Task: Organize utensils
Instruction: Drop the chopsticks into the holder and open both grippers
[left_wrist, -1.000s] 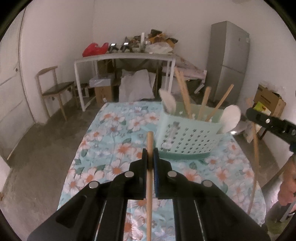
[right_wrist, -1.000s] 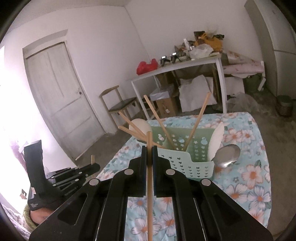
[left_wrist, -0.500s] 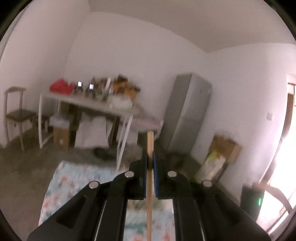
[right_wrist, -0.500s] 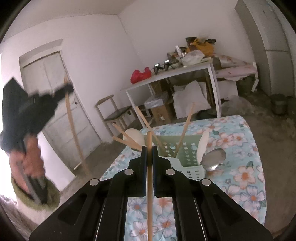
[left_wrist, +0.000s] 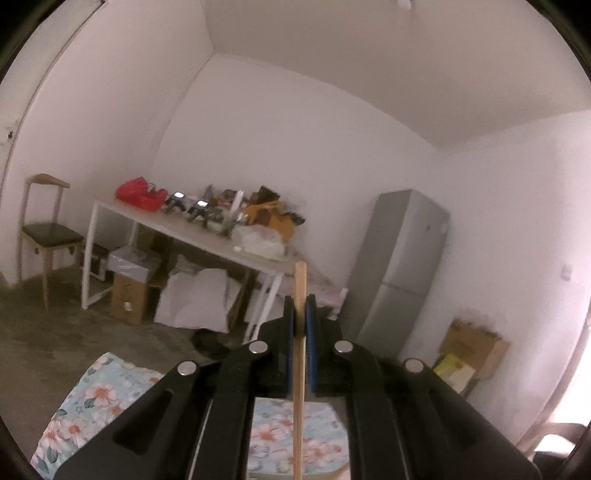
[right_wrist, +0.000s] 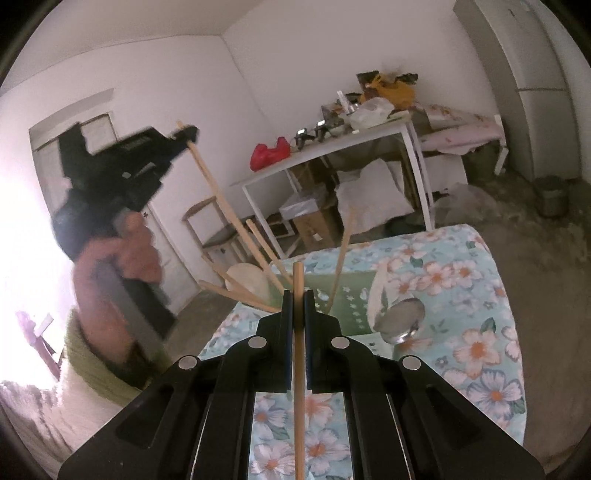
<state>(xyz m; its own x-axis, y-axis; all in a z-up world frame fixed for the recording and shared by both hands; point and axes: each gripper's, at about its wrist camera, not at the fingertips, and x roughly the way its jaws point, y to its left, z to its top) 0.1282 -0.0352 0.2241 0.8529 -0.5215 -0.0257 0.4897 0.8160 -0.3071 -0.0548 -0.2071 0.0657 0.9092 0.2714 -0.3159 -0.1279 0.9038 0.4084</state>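
A floral-clothed bench carries a green utensil basket; a grey fridge stands behind. The left gripper and the right gripper each have jaws pinching a chopstick. No writing is legible.

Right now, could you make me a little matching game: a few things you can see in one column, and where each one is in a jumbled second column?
1. shiny metal spoon
2. red bag
3. wooden chopstick
4. pale green plastic basket

a. clamped in the right gripper
b. standing on the flowered tablecloth
c. leaning in the basket
d. lying on the white table behind

Pairs: 1-c, 2-d, 3-a, 4-b
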